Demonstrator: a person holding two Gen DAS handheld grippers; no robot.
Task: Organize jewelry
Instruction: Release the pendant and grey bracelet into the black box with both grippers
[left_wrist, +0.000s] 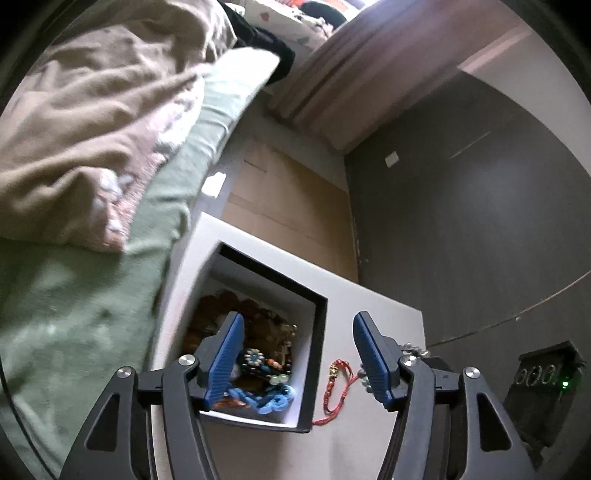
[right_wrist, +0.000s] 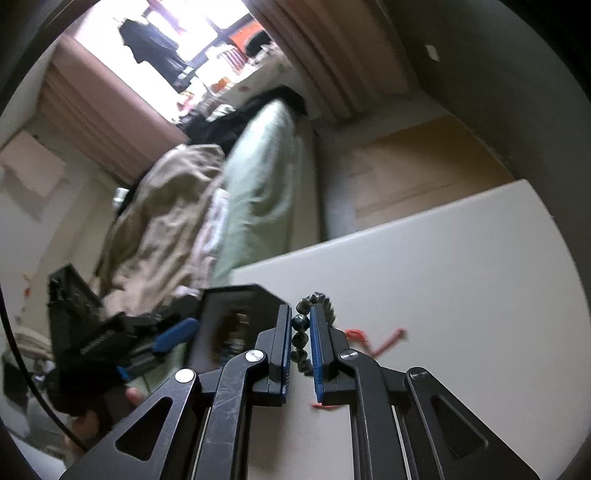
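Note:
A black-rimmed white jewelry box (left_wrist: 314, 354) sits on the white table (left_wrist: 280, 266), filled with several beaded pieces, a blue knotted cord (left_wrist: 273, 400) among them. My left gripper (left_wrist: 299, 350) is open and empty above the box's right side. A red string bracelet (left_wrist: 334, 384) lies on the table just right of the box. In the right wrist view my right gripper (right_wrist: 300, 332) is shut on a dark bead bracelet (right_wrist: 317, 302), held above the table beside the box (right_wrist: 236, 321). The red bracelet (right_wrist: 384, 341) lies beyond it.
A bed with green sheet (left_wrist: 92, 314) and beige blanket (left_wrist: 96, 129) borders the table on the left. A dark wall (left_wrist: 480, 221) and a black device with green light (left_wrist: 543, 387) stand at the right. The left gripper also shows in the right wrist view (right_wrist: 122, 347).

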